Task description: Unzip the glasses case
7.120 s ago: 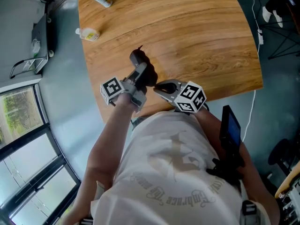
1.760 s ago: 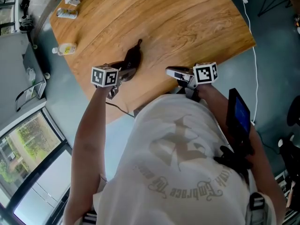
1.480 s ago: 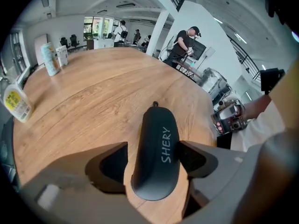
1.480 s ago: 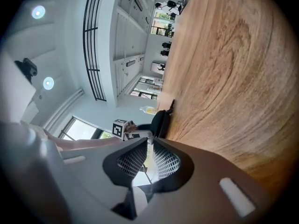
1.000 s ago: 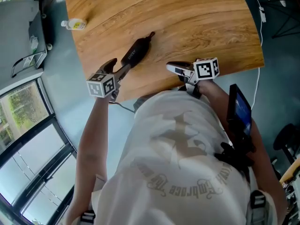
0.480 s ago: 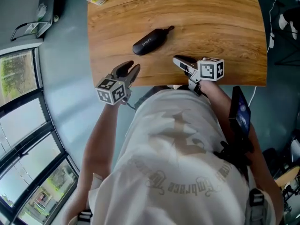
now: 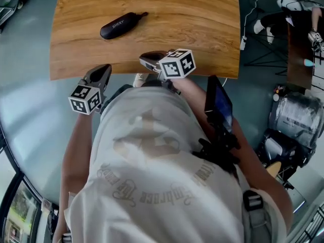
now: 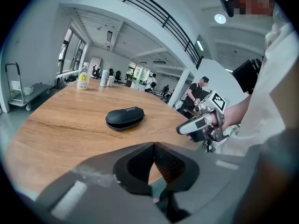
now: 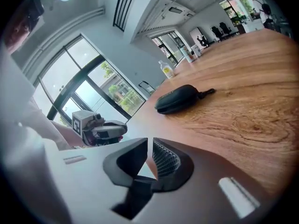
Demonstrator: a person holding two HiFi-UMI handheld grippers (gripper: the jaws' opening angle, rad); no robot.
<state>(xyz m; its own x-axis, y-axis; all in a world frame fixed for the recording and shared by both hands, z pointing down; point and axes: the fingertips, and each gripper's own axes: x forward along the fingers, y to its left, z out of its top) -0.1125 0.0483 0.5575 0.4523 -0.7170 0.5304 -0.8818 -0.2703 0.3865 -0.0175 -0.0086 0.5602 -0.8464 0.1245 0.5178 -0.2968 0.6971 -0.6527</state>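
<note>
The black glasses case (image 7: 121, 24) lies alone on the wooden table (image 7: 202, 29), its zip pull (image 7: 144, 14) sticking out at one end. Nothing touches it. My left gripper (image 7: 105, 68) hangs at the table's near edge, well short of the case, with its jaws shut and empty. My right gripper (image 7: 144, 59) also sits at the near edge, jaws together with nothing between them. The left gripper view shows the case (image 8: 124, 117) ahead beyond the shut left gripper (image 8: 153, 144), and the right gripper (image 8: 198, 125) off to the right. In the right gripper view the case (image 9: 180, 98) lies far ahead of the right gripper (image 9: 149, 141).
A bottle (image 8: 83, 76) and cans (image 8: 105, 78) stand at the table's far end. A trolley (image 8: 14, 85) is by the left wall. People (image 8: 196, 94) stand in the background. A dark device (image 7: 217, 103) hangs on the person's chest.
The left gripper's jaws have gone from wide open to shut, with nothing in them. Both grippers have drawn back toward the table's near edge, and the head view has swung.
</note>
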